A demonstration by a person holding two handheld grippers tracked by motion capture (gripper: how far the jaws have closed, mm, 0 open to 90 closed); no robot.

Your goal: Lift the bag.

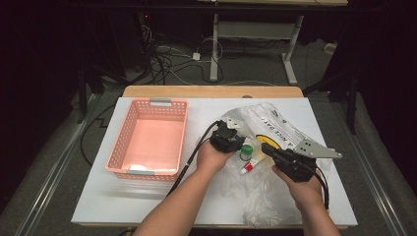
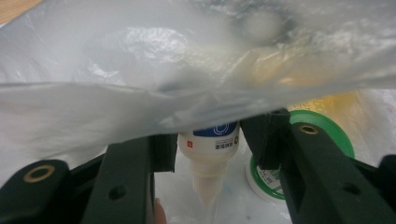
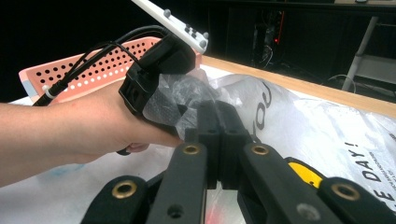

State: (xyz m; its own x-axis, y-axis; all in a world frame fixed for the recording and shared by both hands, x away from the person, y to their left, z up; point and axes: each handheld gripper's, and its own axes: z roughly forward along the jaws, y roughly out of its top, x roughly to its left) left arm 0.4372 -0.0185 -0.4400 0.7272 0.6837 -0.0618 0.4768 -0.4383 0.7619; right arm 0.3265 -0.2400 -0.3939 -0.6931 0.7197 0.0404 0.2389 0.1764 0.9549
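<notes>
A clear plastic bag (image 1: 282, 125) printed "A NICE DAY!" lies crumpled on the right of the white table (image 1: 123, 196). My left gripper (image 1: 231, 140) reaches under the bag's film (image 2: 140, 70). Its jaws stand tight against both sides of a small white bottle (image 2: 208, 154) with a blue label, nozzle toward the camera. My right gripper (image 1: 265, 147) is shut on a fold of the bag (image 3: 303, 121), its fingers (image 3: 208, 126) pressed together. In the right gripper view the left gripper (image 3: 159, 70) sits just beyond, draped in plastic.
A green-rimmed round item (image 1: 247, 150) (image 2: 327, 130) and a white tube with a red cap (image 1: 250, 166) lie between the grippers. A pink perforated basket (image 1: 147, 103) stands at the left, with something white in its near corner. Cables trail from both grippers.
</notes>
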